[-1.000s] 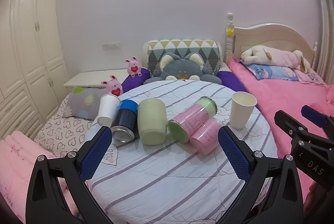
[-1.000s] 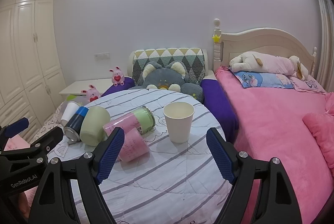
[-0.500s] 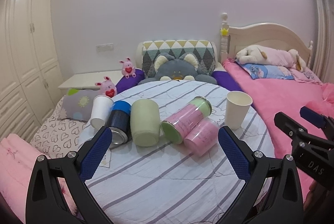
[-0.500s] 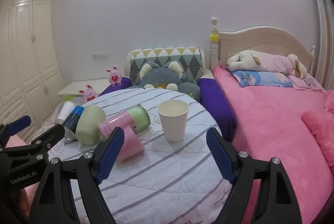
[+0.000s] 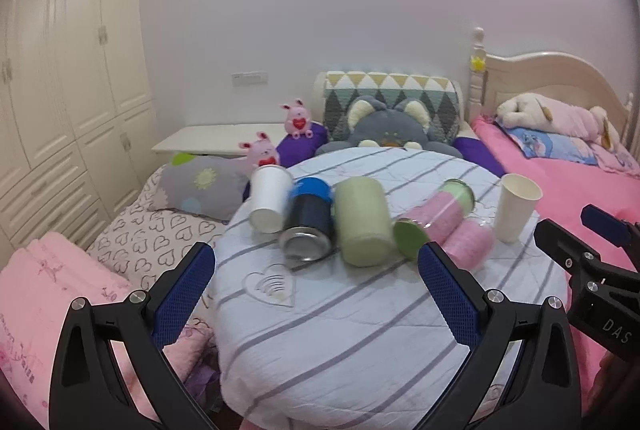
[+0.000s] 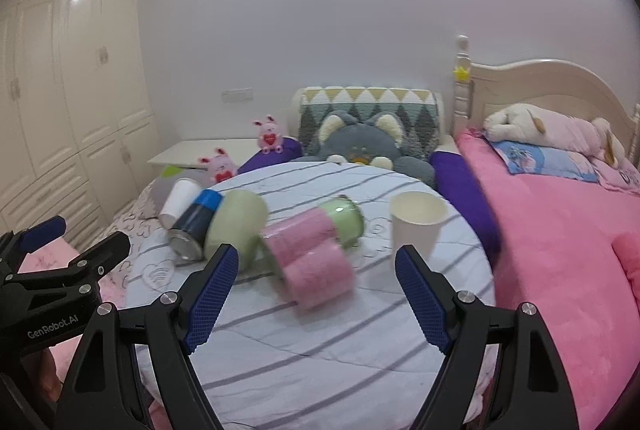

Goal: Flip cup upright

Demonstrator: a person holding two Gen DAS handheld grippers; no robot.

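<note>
Bedroom: white wardrobe doors [image 5: 60,77] upper left of both views, pink bed [image 6: 560,230] with cream headboard at right, grey cat cushion [image 5: 388,125] at centre back. Round table under a striped white quilted cover [image 5: 360,310] fills the frame centre. Left wrist view, row across the middle, left to right: white paper cup lying on its side [image 5: 267,203] with base toward the camera, dark can with blue cap [image 5: 309,226] on its side, pale green cylindrical cup [image 5: 362,222] on its side, green-lidded canister with pink contents [image 5: 434,222] on its side, clear pink tumbler [image 5: 468,244] on its side, all touching or just beside their neighbours. Upright white paper cup [image 5: 516,207], mouth up, stands at the right end, just beside the pink tumbler. Left gripper [image 5: 316,274] at bottom of its frame, blue pads wide apart, nothing between them, short of the row; its jaws frame the can and green cup. Right gripper [image 6: 316,274] likewise spread wide and empty, low centre of the right wrist view, with the pink tumbler [image 6: 320,276] between its pads in the picture, though whether it reaches it I cannot tell. Upright cup [image 6: 418,226] sits right of centre there; sideways paper cup [image 6: 178,201] is at the far left end of the row. Two pink bunny toys [image 5: 298,117] sit behind the table, upper centre-left.
</note>
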